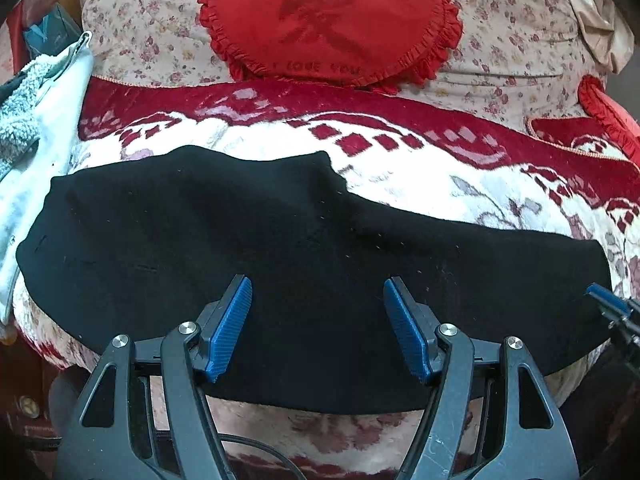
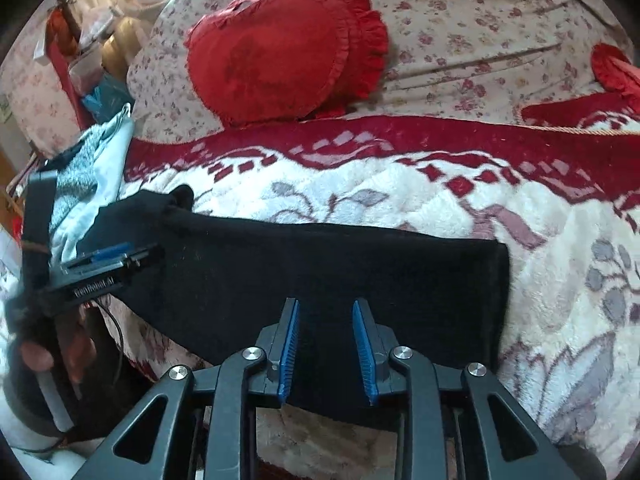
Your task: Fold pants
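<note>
Pants: black pants (image 1: 280, 232) lie flat on the bed blanket (image 1: 460, 168), long strip running left-right, near edge close to the bed's front; look already doubled leg-on-leg, tho I can't be sure.
Left claw: left gripper (image 1: 318, 308) hovers over the pants' near edge, jaws spread wide, nothing btwn them.
Right claw: right gripper (image 2: 325, 332) above the hem end, jaws parted w/ a narrower gap, cloth below but not pinched afaict.
Nearby: red round cushion (image 1: 332, 20) at the back on the floral quilt (image 1: 520, 40); pale fleece garment (image 1: 44, 128) just beside the pants' left end.
Stage: prob. about to grab for the next fold, not yet gripped.
Risk 1: pinching only the top layer, so the layers slide apart and the fold goes crooked.
Risk 2: fluffy blanket gets nipped along w/ the cloth and drags.
Risk 3: left end sits so close to the fleece garment it could snag it.
</note>
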`<action>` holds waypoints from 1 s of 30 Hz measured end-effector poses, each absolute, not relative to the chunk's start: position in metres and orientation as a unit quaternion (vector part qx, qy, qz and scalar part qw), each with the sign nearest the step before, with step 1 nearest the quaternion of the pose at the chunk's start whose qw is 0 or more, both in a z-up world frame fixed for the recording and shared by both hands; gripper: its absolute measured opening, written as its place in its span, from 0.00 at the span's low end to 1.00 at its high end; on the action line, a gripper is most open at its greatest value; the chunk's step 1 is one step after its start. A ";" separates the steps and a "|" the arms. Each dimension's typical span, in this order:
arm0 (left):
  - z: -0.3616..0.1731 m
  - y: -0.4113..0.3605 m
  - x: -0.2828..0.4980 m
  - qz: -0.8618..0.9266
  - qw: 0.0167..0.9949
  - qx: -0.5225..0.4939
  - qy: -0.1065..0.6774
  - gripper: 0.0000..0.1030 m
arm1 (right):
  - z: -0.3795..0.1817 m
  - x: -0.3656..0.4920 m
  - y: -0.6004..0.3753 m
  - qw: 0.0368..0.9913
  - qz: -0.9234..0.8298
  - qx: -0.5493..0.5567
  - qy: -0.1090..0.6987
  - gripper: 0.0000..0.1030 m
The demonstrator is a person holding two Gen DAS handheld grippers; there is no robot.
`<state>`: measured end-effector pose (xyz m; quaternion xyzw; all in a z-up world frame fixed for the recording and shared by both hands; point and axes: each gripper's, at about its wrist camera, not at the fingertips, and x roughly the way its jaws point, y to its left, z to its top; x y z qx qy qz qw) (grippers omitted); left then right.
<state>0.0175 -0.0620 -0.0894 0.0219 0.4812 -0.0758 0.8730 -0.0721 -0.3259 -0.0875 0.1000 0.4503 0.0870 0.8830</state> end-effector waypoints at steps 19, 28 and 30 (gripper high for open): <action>-0.068 -0.158 0.017 -0.216 0.844 0.077 0.485 0.66 | -0.096 -0.108 -0.401 0.870 0.004 0.181 0.459 0.40; -0.070 -0.252 0.027 -0.320 0.798 0.136 0.492 0.66 | -0.113 -0.114 -0.403 0.858 0.031 0.217 0.464 0.43; -0.071 -0.267 0.028 -0.344 0.787 0.141 0.493 0.66 | -0.115 -0.114 -0.401 0.857 0.037 0.217 0.465 0.43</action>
